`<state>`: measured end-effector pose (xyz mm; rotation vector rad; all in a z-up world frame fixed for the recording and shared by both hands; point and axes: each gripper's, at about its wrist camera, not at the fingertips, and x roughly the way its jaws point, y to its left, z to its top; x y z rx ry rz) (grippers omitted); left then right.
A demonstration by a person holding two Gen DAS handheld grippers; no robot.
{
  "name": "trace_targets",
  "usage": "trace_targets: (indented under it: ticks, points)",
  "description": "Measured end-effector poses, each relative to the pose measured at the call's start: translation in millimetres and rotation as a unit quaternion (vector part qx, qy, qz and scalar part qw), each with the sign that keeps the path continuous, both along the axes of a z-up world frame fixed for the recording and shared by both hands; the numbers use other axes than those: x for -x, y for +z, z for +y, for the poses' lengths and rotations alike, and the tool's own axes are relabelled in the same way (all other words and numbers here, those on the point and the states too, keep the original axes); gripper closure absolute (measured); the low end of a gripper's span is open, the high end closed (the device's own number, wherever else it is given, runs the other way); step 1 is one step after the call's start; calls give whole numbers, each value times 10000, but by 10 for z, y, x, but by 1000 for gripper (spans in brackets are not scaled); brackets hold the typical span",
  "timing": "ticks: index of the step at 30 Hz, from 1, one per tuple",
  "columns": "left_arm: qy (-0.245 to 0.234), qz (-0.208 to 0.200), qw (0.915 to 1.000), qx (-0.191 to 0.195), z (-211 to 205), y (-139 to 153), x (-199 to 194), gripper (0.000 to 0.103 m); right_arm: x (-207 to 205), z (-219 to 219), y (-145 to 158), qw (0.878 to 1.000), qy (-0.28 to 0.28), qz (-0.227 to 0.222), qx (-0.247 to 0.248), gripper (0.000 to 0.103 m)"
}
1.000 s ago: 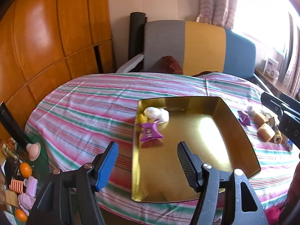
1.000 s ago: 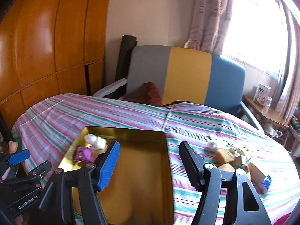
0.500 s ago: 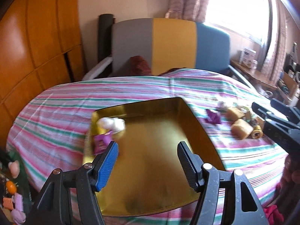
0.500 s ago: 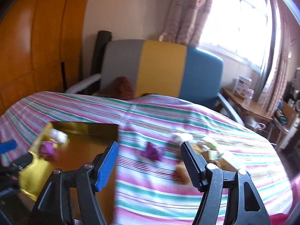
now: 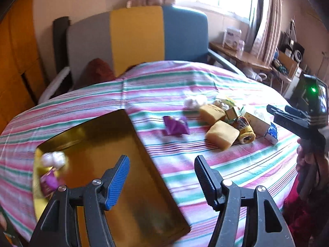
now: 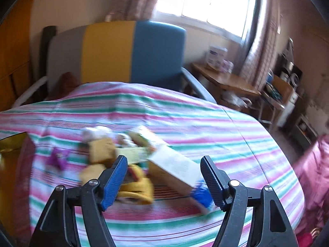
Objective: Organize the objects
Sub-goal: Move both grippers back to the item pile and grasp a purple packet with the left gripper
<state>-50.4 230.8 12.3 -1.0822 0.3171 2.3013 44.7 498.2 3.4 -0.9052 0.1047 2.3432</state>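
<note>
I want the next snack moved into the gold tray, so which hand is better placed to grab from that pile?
Probably the right. Its open tool faces the snack pile closely, while the left tool sits over the gold tray edge, farther away.

Lived-in home room, curtained window [image 6: 205, 2], tricolour armchair [image 6: 115, 53], striped tablecloth [image 5: 185, 82], cluttered side table [image 6: 226, 82]

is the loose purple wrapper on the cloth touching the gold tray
Apart. The left wrist view shows the purple wrapper lying on the striped cloth, with a plain band of cloth between it and the gold tray rim.
</note>
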Motion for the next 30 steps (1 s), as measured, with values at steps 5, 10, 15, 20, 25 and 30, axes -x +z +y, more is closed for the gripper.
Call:
trace_targets:
  ticks: [5,10,15,20,25,30]
  points:
    - [-88,-339,9991,222,474,-216,321,37,-81,395,-211,9963,-346,-89,788,28]
    - [-32,-940,9951,306,796,-502,625,34,-159,515,-196,9922,-388,79,1182,25]
    - [225,-1107,9928,393,1018,-708,895,21,-161,535,-213,9902,-370,94,1343,25]
    - [456,-1048,9915,616,1184,-897,1142,20,-174,552,-159,9895,-373,244,1376,24]
    - [499,-1079,9902,735,1315,-1057,1266,58,-292,716,-85,9849,-645,547,1508,23]
    - [236,-893,9925,799,1375,-1059,1084,65,-512,1028,-84,9714,-1265,894,1801,23]
